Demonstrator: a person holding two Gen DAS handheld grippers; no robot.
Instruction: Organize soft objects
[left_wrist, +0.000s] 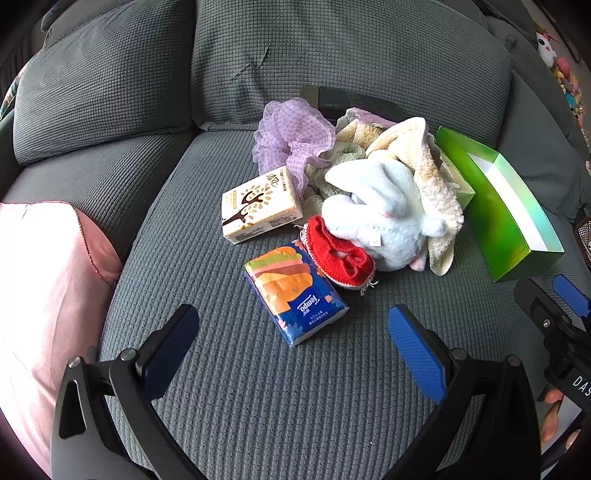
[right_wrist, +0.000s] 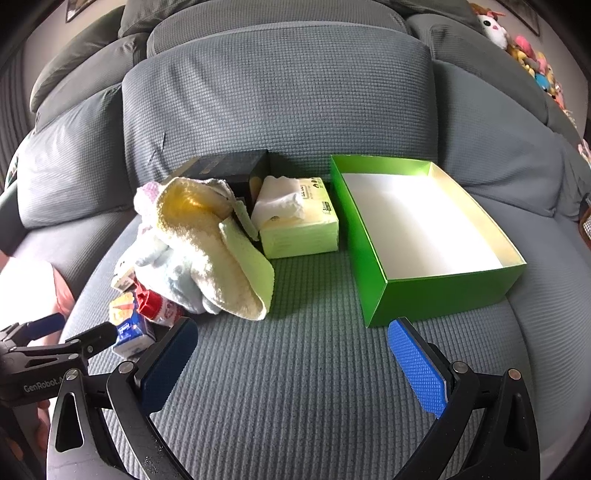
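On the grey sofa seat (left_wrist: 258, 387), soft things sit heaped beside my empty green box (right_wrist: 424, 291), handy for loading. My left tool (left_wrist: 293, 332), wide open and empty, lines up on the blue tissue pack (left_wrist: 295, 295); my right tool (right_wrist: 291, 343) waits, equally spread and empty.

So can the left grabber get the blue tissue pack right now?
Probably yes. The left gripper is open, and the blue tissue pack lies flat on the sofa cushion just ahead of its fingertips with nothing between. Only the red knitted thing touches its far corner.
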